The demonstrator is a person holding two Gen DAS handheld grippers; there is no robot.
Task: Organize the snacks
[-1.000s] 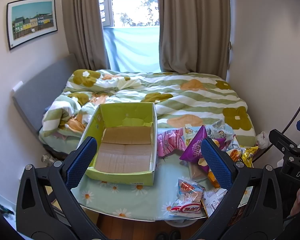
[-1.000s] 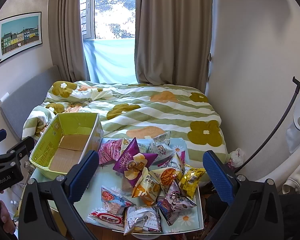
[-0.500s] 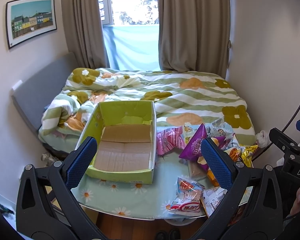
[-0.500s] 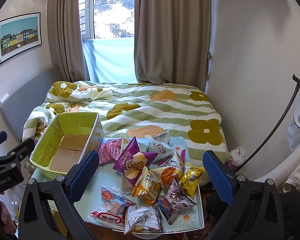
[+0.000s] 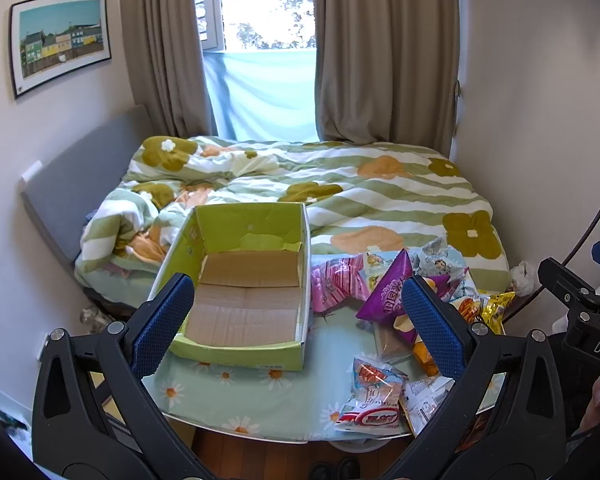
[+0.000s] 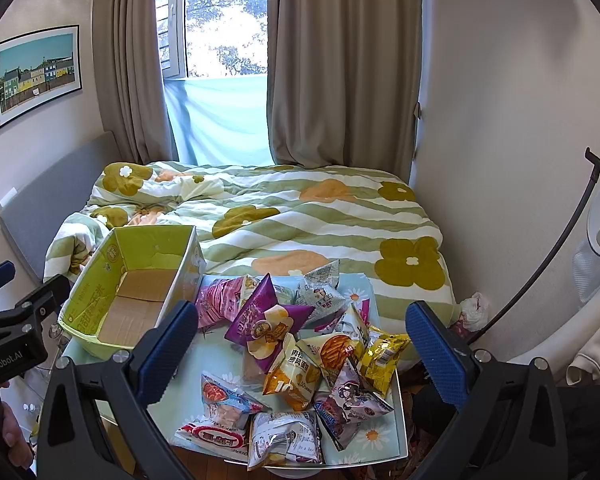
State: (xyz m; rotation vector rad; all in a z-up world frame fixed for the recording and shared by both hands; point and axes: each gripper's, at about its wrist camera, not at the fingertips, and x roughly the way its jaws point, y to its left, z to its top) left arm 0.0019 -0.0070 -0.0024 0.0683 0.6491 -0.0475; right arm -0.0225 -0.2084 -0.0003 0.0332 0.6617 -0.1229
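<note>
Snacks lie heaped on the daisy-print worktop, and in the right wrist view the heap sits between and beyond the right gripper fingers, which stand wide apart and hold nothing. A purple chip bag tops the pile, with an orange packet and a yellow packet nearer the fingers and a red-and-white packet at the worktop's near edge. The left gripper fingers are likewise spread wide with nothing between them. A green cardboard box, its brown floor bare, stands on the worktop beyond the left finger of that gripper, just beside the pink packet. Beyond the worktop lies a bed with a flowered striped quilt.
</note>
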